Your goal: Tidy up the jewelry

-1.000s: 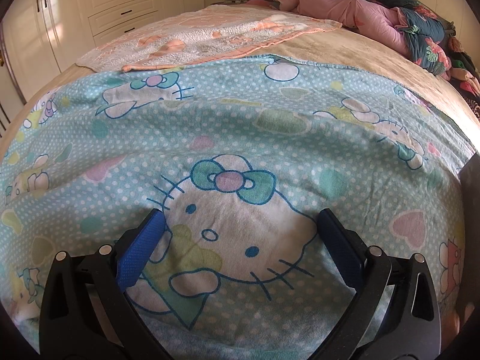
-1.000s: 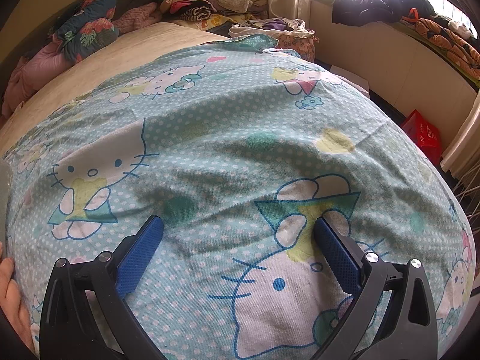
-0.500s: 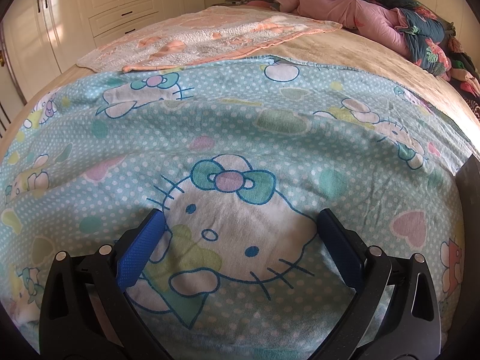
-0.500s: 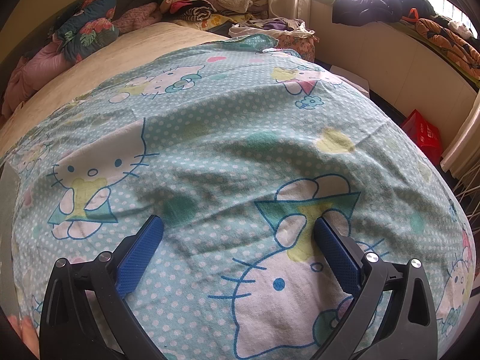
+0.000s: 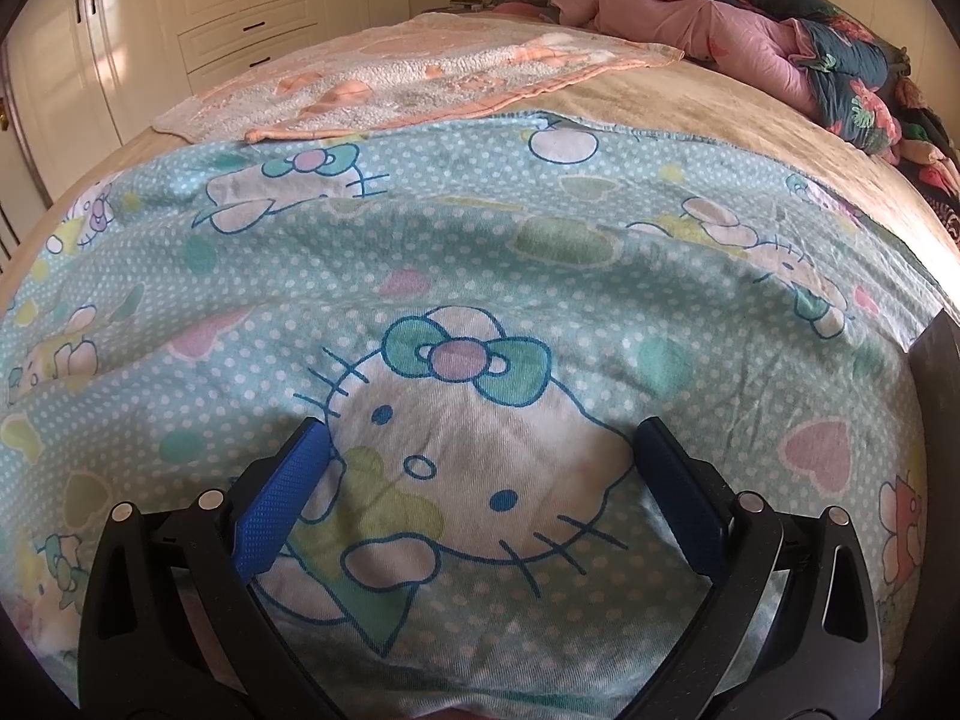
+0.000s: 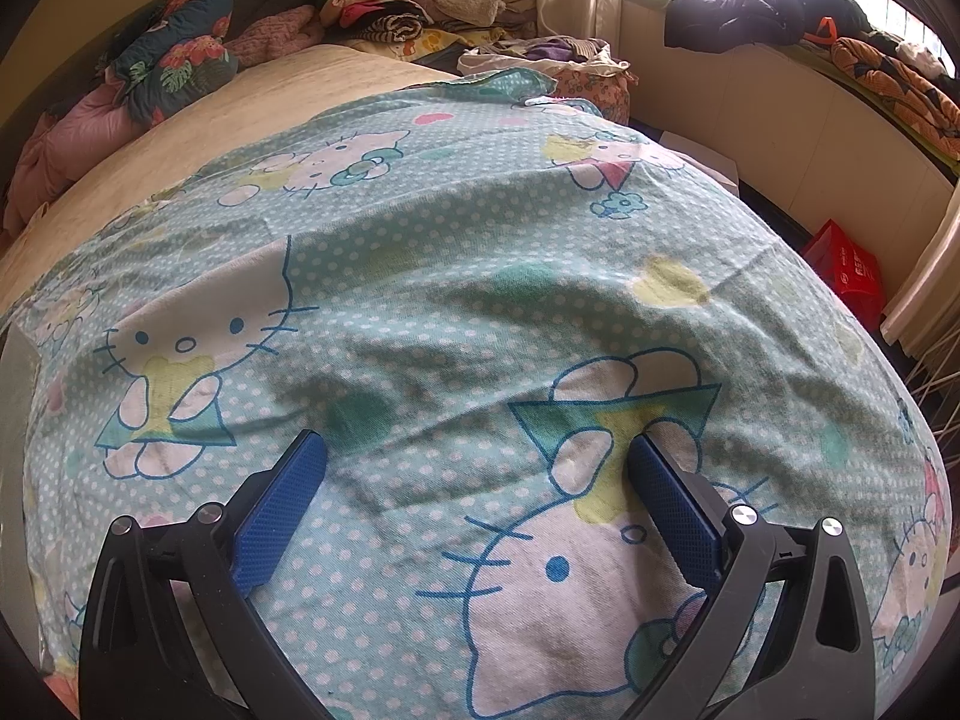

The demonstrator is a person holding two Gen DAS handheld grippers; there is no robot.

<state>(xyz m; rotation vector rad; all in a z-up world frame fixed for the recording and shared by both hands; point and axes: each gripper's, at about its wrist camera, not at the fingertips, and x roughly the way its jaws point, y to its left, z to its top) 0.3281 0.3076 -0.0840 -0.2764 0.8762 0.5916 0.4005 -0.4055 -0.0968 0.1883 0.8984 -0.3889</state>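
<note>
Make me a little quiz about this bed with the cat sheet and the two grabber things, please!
1. True or false: the left gripper has its jaws wide apart with nothing between them.
2. What lies past the far edge of the cat-print sheet in the left wrist view? A) a pink and white blanket B) a jewelry box C) a laptop
3. Fill in: in the right wrist view, a ___ bag stands on the floor beside the bed.

Key: 1 true. 2 A, the pink and white blanket. 3 red. No jewelry shows in either view, and the right gripper is open too.
</note>
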